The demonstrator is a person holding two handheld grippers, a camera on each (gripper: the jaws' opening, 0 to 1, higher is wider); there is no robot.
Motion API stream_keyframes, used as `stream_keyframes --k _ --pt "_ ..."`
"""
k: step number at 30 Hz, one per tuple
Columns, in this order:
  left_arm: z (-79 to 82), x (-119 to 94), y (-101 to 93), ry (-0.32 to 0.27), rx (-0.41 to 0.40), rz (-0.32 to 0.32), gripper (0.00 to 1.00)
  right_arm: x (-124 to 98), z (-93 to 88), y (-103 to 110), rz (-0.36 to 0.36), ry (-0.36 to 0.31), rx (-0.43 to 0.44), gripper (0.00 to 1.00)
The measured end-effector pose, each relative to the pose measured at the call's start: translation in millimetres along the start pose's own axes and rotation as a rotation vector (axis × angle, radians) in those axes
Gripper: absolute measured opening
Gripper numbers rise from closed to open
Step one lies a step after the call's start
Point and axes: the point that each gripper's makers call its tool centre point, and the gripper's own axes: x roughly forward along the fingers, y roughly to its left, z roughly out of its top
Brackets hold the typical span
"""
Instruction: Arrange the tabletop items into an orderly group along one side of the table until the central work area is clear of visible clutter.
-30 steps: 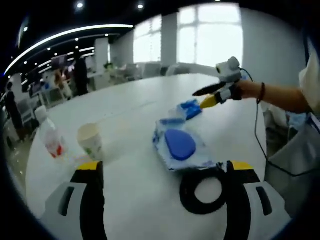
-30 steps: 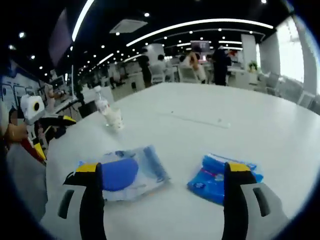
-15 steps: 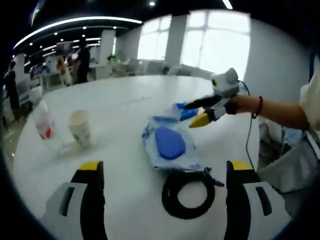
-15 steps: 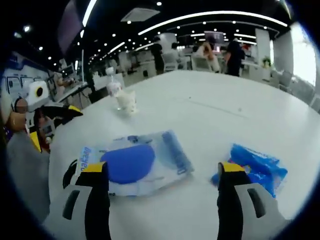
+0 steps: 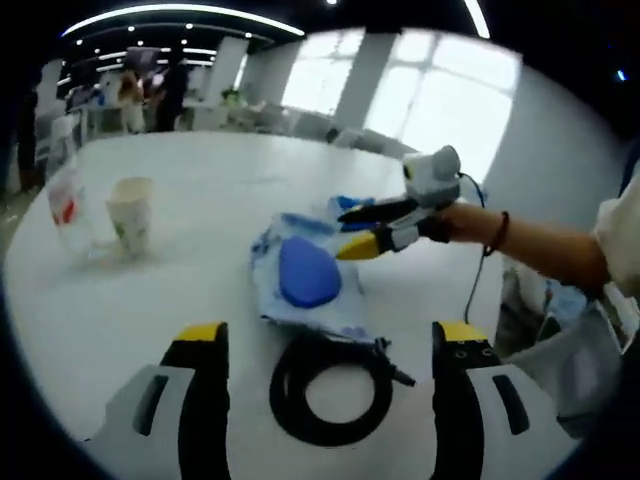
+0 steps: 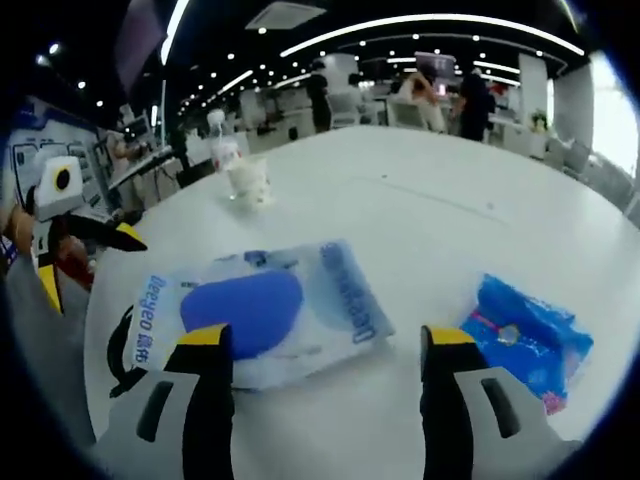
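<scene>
Left gripper view, left to right: clear bottle [image 5: 62, 200] and paper cup [image 5: 130, 213] are standing side by side at the table's [image 5: 200, 170] far-left edge. The wipes pack [image 5: 300, 275] with the blue lid is lying mid-table, black cable coil [image 5: 325, 385] just below it, sitting between the left gripper [image 5: 325, 345] jaws, which are spread wide and holding nothing. Right gripper [image 5: 350, 228] is coming in from the right, hovering over the pack's far edge, jaws parted, empty. Right gripper view: wipes pack [image 6: 260, 310] is lying ahead of the spread jaws, blue packet [image 6: 525, 335] is sitting apart to the right.
</scene>
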Motion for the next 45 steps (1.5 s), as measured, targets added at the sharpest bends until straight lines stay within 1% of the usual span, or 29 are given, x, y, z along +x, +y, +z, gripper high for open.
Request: stream_keyframes --k 2,4,5,6,7,10,14,15,16,18,20,22,24,25,28,29,30,33,34,35,36,37,39,40,42,45 --pt "-2.7 3 -2.0 0.004 -0.022 -0.007 0.74 2 0.1 -1 0.001 -0.003 -0.001 0.71" --pt "-7.5 7 -3.9 0.023 -0.073 -0.004 0.70 4 0.3 -2 -0.002 -0.001 0.000 0.70" --pt "-9.5 8 -5.8 0.026 -0.128 0.006 0.65 5 0.5 -3 -0.005 0.000 -0.011 0.68" --pt "-8.1 9 -9.0 0.016 -0.130 -0.011 0.59 6 0.8 -4 -0.008 0.001 -0.018 0.66" --pt "-7.6 10 -11.6 0.010 -0.141 -0.022 0.56 7 0.7 -5 -0.013 0.007 -0.033 0.63" --pt "-10.7 15 -15.8 0.016 -0.176 -0.027 0.56 8 1.7 -6 -0.016 0.006 -0.047 0.55" --pt "-20.2 22 -16.2 0.055 -0.236 -0.021 0.51 10 0.9 -9 -0.022 0.005 -0.053 0.47" --pt "-19.9 24 -17.0 0.049 -0.245 -0.028 0.49 11 0.5 -12 -0.030 0.006 -0.051 0.44" --pt "-18.1 26 -18.1 0.028 -0.256 -0.036 0.49 11 -0.1 -13 -0.034 0.009 -0.056 0.42" --pt "-18.9 29 -17.4 0.027 -0.253 -0.031 0.49 12 -2.3 -16 -0.043 0.020 -0.056 0.34" --pt "-21.0 33 -14.9 0.038 -0.243 -0.017 0.45 12 -3.0 -19 -0.057 0.024 -0.057 0.30" --pt "-22.5 36 -13.6 0.043 -0.271 -0.015 0.42 12 -2.5 -19 -0.058 0.019 -0.043 0.28" --pt "-22.1 38 -14.7 0.040 -0.287 -0.021 0.39 10 -2.0 -22 -0.066 0.020 -0.046 0.23" --pt "-21.5 38 -15.8 0.037 -0.287 -0.025 0.37 10 -1.9 -23 -0.069 0.020 -0.046 0.20" --pt "-25.3 39 -12.5 0.052 -0.261 -0.011 0.31 6 -3.7 -28 -0.088 0.032 -0.041 0.13" --pt "-25.7 38 -12.1 0.053 -0.258 -0.010 0.25 6 -5.5 -26 -0.077 0.037 -0.016 0.12" --pt "-26.9 38 -11.3 0.058 -0.262 -0.003 0.22 5 -4.7 -27 -0.071 0.024 0.006 0.12" --pt "-29.4 40 -12.3 0.065 -0.262 -0.006 0.17 4 -4.5 -27 -0.071 0.009 0.028 0.09" --pt "-30.1 41 -11.9 0.066 -0.267 -0.003 0.16 4 -4.4 -27 -0.070 0.007 0.032 0.08" --pt "-30.9 41 -11.5 0.069 -0.270 0.000 0.12 4 -4.5 -26 -0.070 0.007 0.032 0.08" --pt "-31.7 41 -11.3 0.071 -0.275 -0.001 0.11 4 -4.4 -26 -0.070 0.008 0.029 0.07" --pt "-32.8 42 -11.4 0.075 -0.291 -0.001 0.09 3 -4.6 -25 -0.072 0.009 0.022 0.06" --pt "-34.4 42 -16.1 0.094 -0.289 -0.033 0.04 2 -5.4 -26 -0.077 0.014 0.020 0.04" --pt "-34.1 42 -14.8 0.093 -0.285 -0.022 0.04 1 -6.8 -27 -0.073 0.023 0.031 0.03" --pt "-32.6 40 -16.3 0.094 -0.286 -0.035 0.03 -1 -5.1 -26 -0.069 0.012 0.045 0.03" --pt "-28.4 36 -13.8 0.089 -0.279 -0.036 0.02 -3 -5.4 -23 -0.071 0.018 0.027 0.02"
